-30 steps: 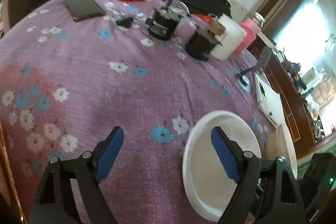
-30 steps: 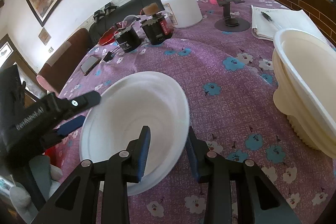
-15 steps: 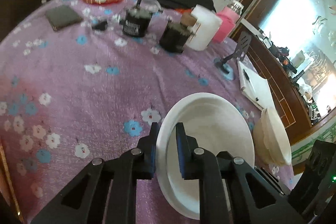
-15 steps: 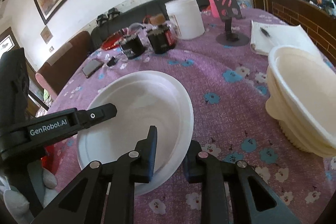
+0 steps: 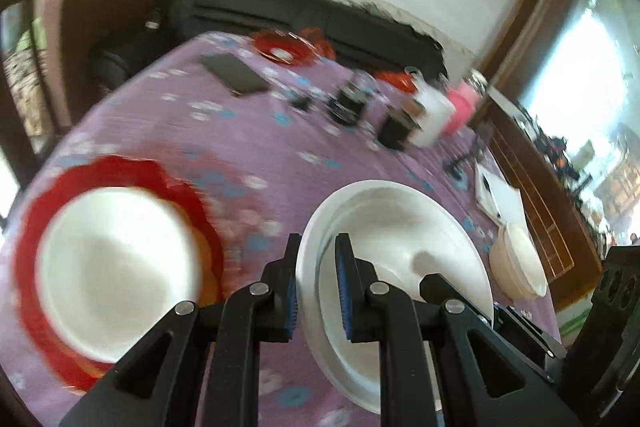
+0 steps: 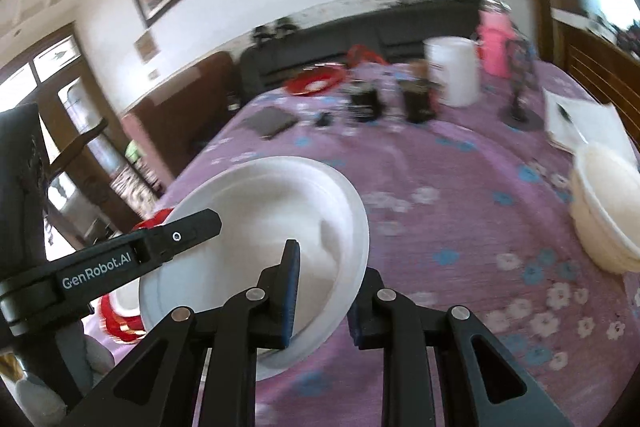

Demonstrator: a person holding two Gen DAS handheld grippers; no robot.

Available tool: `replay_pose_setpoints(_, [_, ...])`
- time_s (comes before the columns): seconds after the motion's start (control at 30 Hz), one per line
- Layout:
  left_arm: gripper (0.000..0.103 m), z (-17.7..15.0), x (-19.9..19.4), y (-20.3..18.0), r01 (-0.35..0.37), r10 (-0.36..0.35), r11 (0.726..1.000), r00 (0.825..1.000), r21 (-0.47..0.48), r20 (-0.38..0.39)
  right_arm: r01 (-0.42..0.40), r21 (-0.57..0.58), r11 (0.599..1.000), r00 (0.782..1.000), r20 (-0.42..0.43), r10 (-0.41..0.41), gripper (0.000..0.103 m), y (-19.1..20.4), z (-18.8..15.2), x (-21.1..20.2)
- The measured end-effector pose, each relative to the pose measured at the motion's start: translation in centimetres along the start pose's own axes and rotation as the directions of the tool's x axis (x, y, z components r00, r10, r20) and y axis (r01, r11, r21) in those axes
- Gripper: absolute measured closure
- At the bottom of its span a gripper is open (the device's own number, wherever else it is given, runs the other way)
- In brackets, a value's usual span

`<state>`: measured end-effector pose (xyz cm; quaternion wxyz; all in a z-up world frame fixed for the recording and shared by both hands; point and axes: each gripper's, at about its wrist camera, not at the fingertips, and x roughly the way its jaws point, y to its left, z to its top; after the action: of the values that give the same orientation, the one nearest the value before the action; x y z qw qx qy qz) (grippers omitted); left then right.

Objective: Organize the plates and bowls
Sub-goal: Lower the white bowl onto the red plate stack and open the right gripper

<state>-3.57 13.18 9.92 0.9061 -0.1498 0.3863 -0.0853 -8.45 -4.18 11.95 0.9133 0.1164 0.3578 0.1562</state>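
Both grippers clamped one white plate (image 5: 404, 235) by opposite rims: the left gripper (image 5: 318, 291) and the right gripper (image 6: 324, 291). It hung above the purple floral tablecloth (image 6: 460, 195).

White plate (image 5: 404, 223): smooth matt plastic or foam, can't tell which. Tablecloth (image 5: 256, 147): purple cloth w/ flower print, soft matt. Red tray (image 5: 36, 291): glossy plastic. Gripper arms: matt black plastic, shiny metal screws, blue ribbed pads (image 5: 345, 291).

Phone (image 5: 236, 74), white jar (image 6: 454, 71), pink bottle (image 6: 496, 43), notebook (image 6: 584, 123)
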Motion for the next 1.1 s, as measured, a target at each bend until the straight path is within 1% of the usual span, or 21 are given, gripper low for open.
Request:
replay_pose_setpoints(0.03, [0.087,0.1,-1.2,1.3,-0.019,0.019,1.0,1.0,-0.009,0.016,-0.012,-0.015,1.0,1.0,-0.003,0.012,0.08,1.1,0.0,0.1])
replay_pose_setpoints(0.17, [0.087,0.4,-4.2,5.2,-0.089,0.091,0.995,0.994,-0.038,0.062,-0.063,-0.078,0.995,0.998,-0.029,0.061,0.08,6.1,0.2,1.1])
replay_pose_setpoints(0.27, [0.087,0.8,-4.9,8.4,-0.135,0.141,0.987,0.988,-0.083,0.06,-0.086,-0.122,0.989,0.995,-0.065,0.079,0.08,9.5,0.0,3.0])
replay_pose_setpoints(0.3, [0.087,0.8,-4.9,9.5,-0.152,0.157,0.984,0.986,-0.095,0.054,-0.097,-0.129,0.987,0.992,-0.092,0.086,0.08,10.6,-0.2,4.2])
replay_pose_setpoints(0.4, [0.086,0.9,-4.1,12.0,-0.194,0.2,0.973,0.979,-0.121,0.033,-0.107,-0.135,0.985,0.985,-0.152,0.086,0.08,12.1,-0.5,7.2])
replay_pose_setpoints(0.53, [0.085,0.8,-2.1,14.4,-0.223,0.222,0.965,0.975,-0.138,-0.019,-0.103,-0.129,0.986,0.975,-0.212,0.074,0.08,12.8,-1.3,9.9])
replay_pose_setpoints(0.6, [0.084,0.6,-1.5,15.0,-0.222,0.219,0.964,0.975,-0.148,-0.034,-0.107,-0.12,0.987,0.972,-0.222,0.078,0.08,12.7,-1.3,10.7])
replay_pose_setpoints(0.67, [0.084,0.7,-1.3,15.2,-0.219,0.218,0.964,0.976,-0.148,-0.025,-0.1,-0.134,0.986,0.973,-0.22,0.068,0.08,13.0,-1.2,11.0])
replay_pose_setpoints(0.77, [0.077,0.9,-1.4,15.6,-0.224,0.223,0.962,0.975,-0.158,-0.024,-0.102,-0.152,0.983,0.972,-0.224,0.066,0.08,13.5,-1.2,11.3])
replay_pose_setpoints(0.83, [0.065,1.0,-1.6,16.0,-0.215,0.214,0.96,0.976,-0.177,-0.022,-0.111,-0.168,0.979,0.971,-0.227,0.071,0.08,13.8,-1.3,11.6])
replay_pose_setpoints(0.87, [0.06,1.0,-1.8,16.1,-0.213,0.213,0.96,0.977,-0.184,-0.016,-0.105,-0.173,0.979,0.973,-0.221,0.065,0.078,13.9,-1.4,11.6])
replay_pose_setpoints(0.9, [0.052,1.1,-2.0,16.3,-0.211,0.213,0.959,0.977,-0.192,-0.009,-0.101,-0.175,0.979,0.974,-0.217,0.061,0.076,14.1,-1.5,11.6])
replay_pose_setpoints(0.93, [0.045,1.1,-2.4,16.4,-0.205,0.21,0.957,0.978,-0.204,0.003,-0.105,-0.174,0.979,0.975,-0.213,0.066,0.065,14.1,-1.5,11.7])
replay_pose_setpoints(0.97, [0.043,1.1,-2.7,16.6,-0.198,0.205,0.957,0.979,-0.214,0.011,-0.109,-0.174,0.979,0.976,-0.205,0.072,0.052,14.2,-1.5,11.5])
replay_pose_setpoints(1.0, [0.043,1.2,-3.0,16.6,-0.189,0.198,0.957,0.98,-0.222,0.02,-0.109,-0.178,0.978,0.978,-0.193,0.074,0.042,14.3,-1.5,11.4])
replay_pose_setpoints(1.03, [0.042,1.2,-3.5,16.7,-0.183,0.194,0.957,0.981,-0.226,0.03,-0.102,-0.186,0.977,0.982,-0.177,0.069,0.04,14.5,-1.4,11.2])
replay_pose_setpoints(1.1, [0.042,1.3,-4.1,16.7,-0.179,0.193,0.957,0.98,-0.228,0.041,-0.092,-0.209,0.974,0.987,-0.149,0.061,0.039,14.8,-1.1,10.7])
